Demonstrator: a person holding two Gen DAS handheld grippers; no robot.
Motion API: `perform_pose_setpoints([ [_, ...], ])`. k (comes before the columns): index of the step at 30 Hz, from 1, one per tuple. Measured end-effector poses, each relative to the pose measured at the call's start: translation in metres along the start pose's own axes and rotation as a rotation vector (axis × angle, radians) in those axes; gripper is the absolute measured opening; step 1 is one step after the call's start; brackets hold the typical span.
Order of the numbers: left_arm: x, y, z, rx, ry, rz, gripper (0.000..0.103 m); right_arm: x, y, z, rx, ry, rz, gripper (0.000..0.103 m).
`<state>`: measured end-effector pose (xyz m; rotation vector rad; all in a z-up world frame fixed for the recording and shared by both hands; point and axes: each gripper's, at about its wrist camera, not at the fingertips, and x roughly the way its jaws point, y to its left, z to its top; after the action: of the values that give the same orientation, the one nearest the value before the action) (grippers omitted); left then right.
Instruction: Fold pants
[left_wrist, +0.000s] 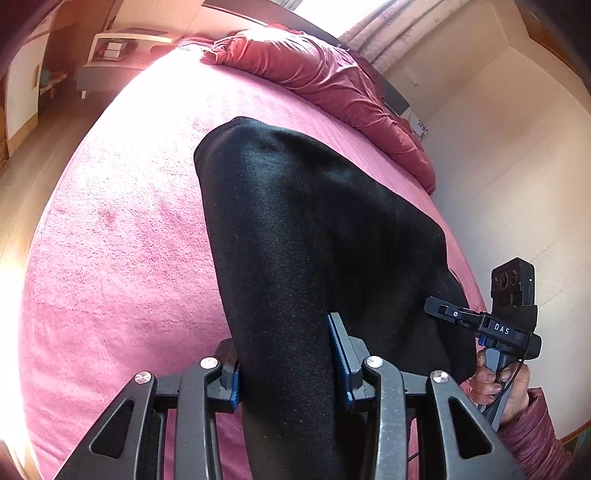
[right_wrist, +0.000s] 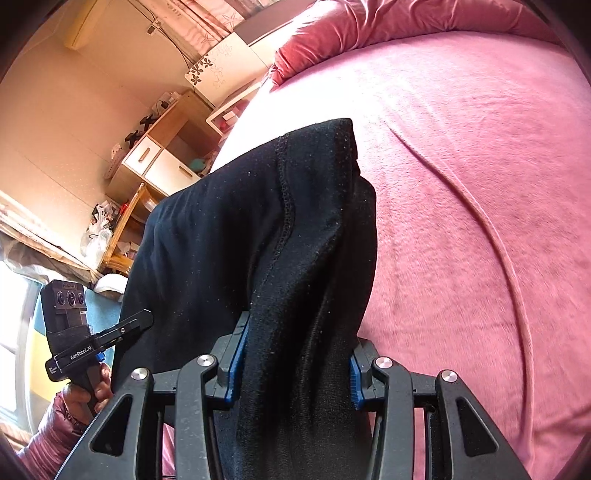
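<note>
Left wrist: black pants (left_wrist: 295, 229) lengthwise away.

Big bed w/ fuzzy pink blanket (left_wrist: 122, 229), crumpled red quilt (left_wrist: 321, 77) bunched at far end. Cream walls (left_wrist: 498, 155), pale wood floor (left_wrist: 33, 177). Patterned curtains (left_wrist: 391, 26) over bright window, strong sun glare. Light-wood cabinet w/ white drawers (right_wrist: 155, 162) by wall, cluttered wooden shelf (right_wrist: 125, 229) beside it
</note>
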<state>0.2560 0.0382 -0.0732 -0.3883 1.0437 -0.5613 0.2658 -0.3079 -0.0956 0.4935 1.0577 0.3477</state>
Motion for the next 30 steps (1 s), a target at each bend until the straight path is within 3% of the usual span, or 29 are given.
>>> perform_pose_setpoints([
  [6,0.043,0.032,0.005,-0.046,0.084,0.066,0.047,0.046,-0.025,0.004,0.038,0.068,-0.039,0.05],
  [8,0.047,0.038,0.0,-0.041,0.062,0.057,0.052,0.053,-0.037,-0.001,0.081,0.059,-0.003,0.053],
  [12,0.039,0.042,-0.008,-0.018,0.042,0.085,0.059,0.049,-0.034,-0.005,0.072,0.048,-0.001,0.053],
  [17,0.033,0.035,-0.003,-0.048,0.027,0.117,0.064,0.038,-0.027,-0.007,0.076,0.043,-0.033,0.062],
  [26,0.007,0.004,-0.013,0.012,-0.072,0.297,0.064,0.004,-0.009,-0.015,0.021,-0.029,-0.182,0.065],
  [30,-0.001,-0.01,-0.02,0.033,-0.115,0.341,0.064,-0.016,-0.001,-0.024,-0.016,-0.071,-0.248,0.066],
])
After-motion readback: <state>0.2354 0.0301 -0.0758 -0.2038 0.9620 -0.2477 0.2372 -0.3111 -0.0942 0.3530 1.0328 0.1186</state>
